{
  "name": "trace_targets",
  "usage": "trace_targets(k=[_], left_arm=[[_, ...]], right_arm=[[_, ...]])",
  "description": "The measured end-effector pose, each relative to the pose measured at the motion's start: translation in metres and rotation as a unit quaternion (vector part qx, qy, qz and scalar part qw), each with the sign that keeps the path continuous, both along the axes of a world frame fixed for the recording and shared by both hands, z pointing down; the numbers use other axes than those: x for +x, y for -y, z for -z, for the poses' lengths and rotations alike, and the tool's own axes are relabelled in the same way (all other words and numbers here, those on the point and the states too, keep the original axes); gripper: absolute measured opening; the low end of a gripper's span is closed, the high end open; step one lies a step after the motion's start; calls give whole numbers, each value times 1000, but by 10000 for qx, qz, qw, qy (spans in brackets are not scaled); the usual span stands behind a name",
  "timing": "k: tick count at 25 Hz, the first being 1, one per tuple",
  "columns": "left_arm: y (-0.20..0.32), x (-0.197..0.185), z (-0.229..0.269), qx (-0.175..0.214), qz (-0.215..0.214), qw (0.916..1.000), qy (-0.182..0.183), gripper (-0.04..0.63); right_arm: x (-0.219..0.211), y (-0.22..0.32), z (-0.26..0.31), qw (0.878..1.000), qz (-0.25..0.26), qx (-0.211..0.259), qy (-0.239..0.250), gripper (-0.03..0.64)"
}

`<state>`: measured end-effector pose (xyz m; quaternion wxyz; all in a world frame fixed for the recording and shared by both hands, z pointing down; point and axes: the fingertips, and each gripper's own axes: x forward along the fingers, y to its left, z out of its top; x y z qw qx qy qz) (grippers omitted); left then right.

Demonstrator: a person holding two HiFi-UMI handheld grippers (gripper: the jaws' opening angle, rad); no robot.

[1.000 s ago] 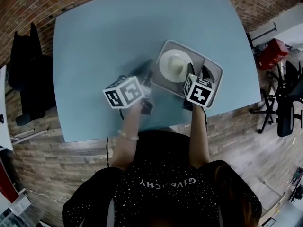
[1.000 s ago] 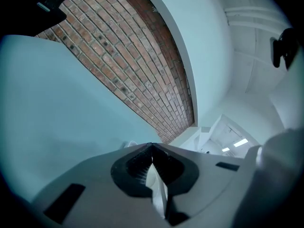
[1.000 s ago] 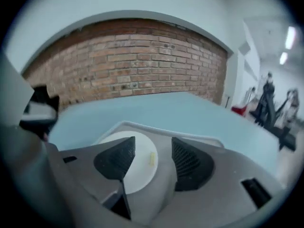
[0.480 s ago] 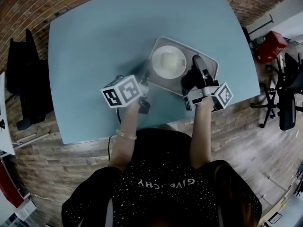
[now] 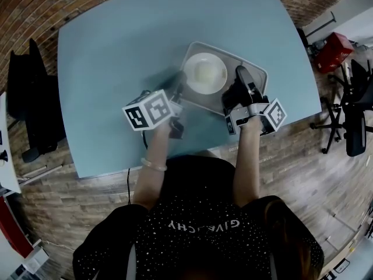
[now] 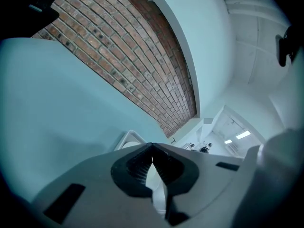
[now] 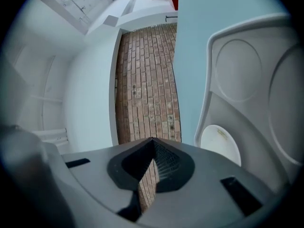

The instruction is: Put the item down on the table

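A grey compartment tray (image 5: 258, 75) lies near the front edge of the blue table (image 5: 128, 39). In its left part sits a white plate (image 5: 205, 73) with a pale lump on it. My right gripper (image 5: 241, 72) reaches over the tray's right compartment, rolled so its marker cube points right. Its jaws are shut with nothing between them (image 7: 153, 161). The right gripper view shows the tray's rim (image 7: 211, 94) and a small white disc (image 7: 221, 144) in the tray. My left gripper (image 5: 176, 90) hovers by the tray's left edge, shut and empty (image 6: 152, 148); past its tips shows the tray's corner (image 6: 127, 139).
A brick wall and floor surround the table. A black bag or chair (image 5: 26, 98) stands at the left. At the right are a red box (image 5: 334, 50) and a black office chair (image 5: 354, 127). The table's far half is bare blue surface.
My right gripper has rolled, its cube swinging from facing up to the right, and has reached further over the tray's right compartment. The left gripper has shifted only slightly.
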<state>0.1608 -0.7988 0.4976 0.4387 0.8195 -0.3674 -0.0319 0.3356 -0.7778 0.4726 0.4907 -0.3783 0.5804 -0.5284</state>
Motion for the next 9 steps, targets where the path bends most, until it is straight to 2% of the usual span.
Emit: trace_targets(k=[9], left_arm=[[1, -1, -7, -69, 10, 10000, -29, 11]], right_arm=[[-9, -4, -14, 9997, 139, -152, -148, 12]])
